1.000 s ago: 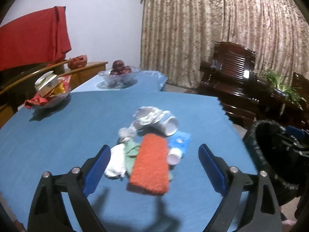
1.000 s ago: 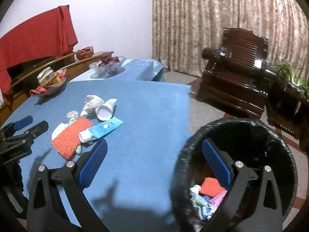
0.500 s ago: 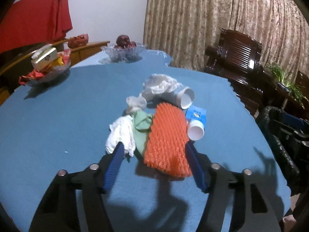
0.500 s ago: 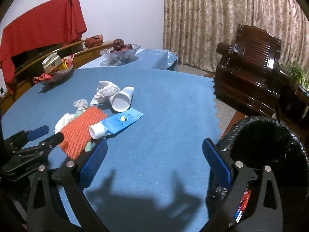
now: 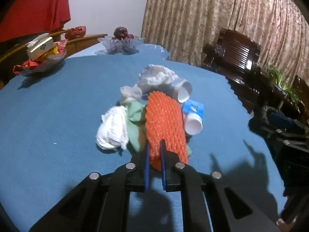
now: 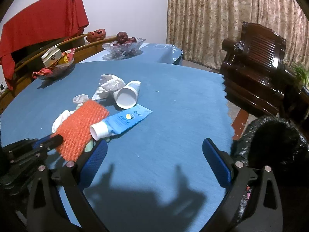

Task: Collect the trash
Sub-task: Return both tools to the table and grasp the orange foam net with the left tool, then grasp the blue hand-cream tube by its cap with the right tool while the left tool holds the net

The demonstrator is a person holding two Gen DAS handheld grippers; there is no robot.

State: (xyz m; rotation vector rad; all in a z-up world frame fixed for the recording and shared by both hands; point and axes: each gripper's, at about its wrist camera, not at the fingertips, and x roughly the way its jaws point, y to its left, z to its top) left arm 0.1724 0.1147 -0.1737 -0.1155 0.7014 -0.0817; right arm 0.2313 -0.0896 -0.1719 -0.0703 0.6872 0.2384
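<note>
**Orange foam net pinched at its near end, long axis running to 12 o'clock**

Orange foam net (image 5: 164, 121) lies on the blue tablecloth (image 5: 58, 116), its near end squeezed between the pads of the left gripper (image 5: 154, 154); those jaws have just been closing and now stand narrow on the mesh. From the jaws the net runs lengthwise toward 12 o'clock.

- At 10 o'clock of the jaws, touching the net: white crumpled tissue (image 5: 114, 129) and a green scrap (image 5: 136, 119).
- At 1 o'clock: blue tube (image 5: 193, 114), white cap against the net's edge.
- Farther, 12 to 1 o'clock: paper cup (image 5: 183, 92) on its side, white wrapper (image 5: 156, 77) behind.

Right gripper (image 6: 154, 160) hangs wide and empty over bare cloth; the net sits at its 10 o'clock, the black-lined bin (image 6: 274, 139) at its 3 o'clock. Judgement: the left hand owns the net, and the carry must cross rightward to the bin.
</note>
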